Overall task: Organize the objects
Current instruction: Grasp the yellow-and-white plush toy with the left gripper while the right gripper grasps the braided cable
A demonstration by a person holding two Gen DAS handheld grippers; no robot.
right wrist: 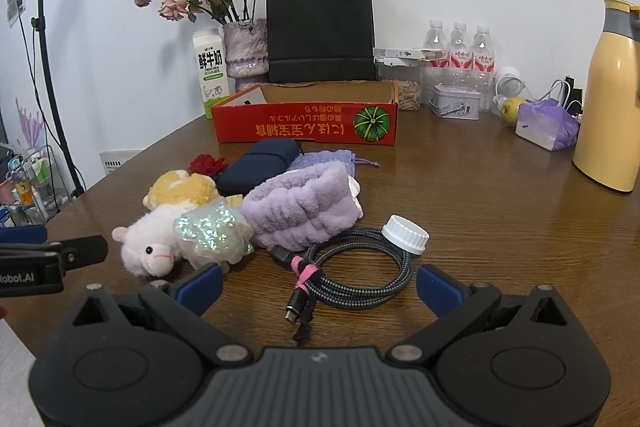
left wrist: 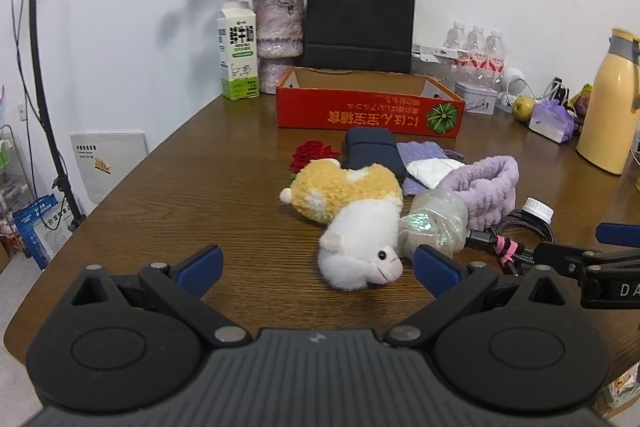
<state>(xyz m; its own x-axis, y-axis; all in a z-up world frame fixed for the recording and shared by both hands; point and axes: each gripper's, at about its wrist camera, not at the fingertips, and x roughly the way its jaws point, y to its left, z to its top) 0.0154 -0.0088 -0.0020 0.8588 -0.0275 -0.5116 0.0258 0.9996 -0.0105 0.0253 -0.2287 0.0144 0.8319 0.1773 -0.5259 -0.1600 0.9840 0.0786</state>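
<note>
left gripper (left wrist: 318, 269): wide open, empty | white plush toy (left wrist: 360, 247): just ahead, right of centre between fingers; soft, light, grip mid-body | right gripper (right wrist: 320, 283): wide open, empty | coiled cable (right wrist: 360, 275): just ahead, floppy | red box (left wrist: 370, 109): well beyond.

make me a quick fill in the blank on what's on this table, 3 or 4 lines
1. The coiled braided cable is bound with a ____ tie.
2. The box behind the pile is ____ with a printed pumpkin.
3. The white plush toy lies in front of the left hand-held gripper, whose jaws are ____.
4. The vase beside the milk carton holds dried ____.

Missing words: pink; red; open; roses
</note>
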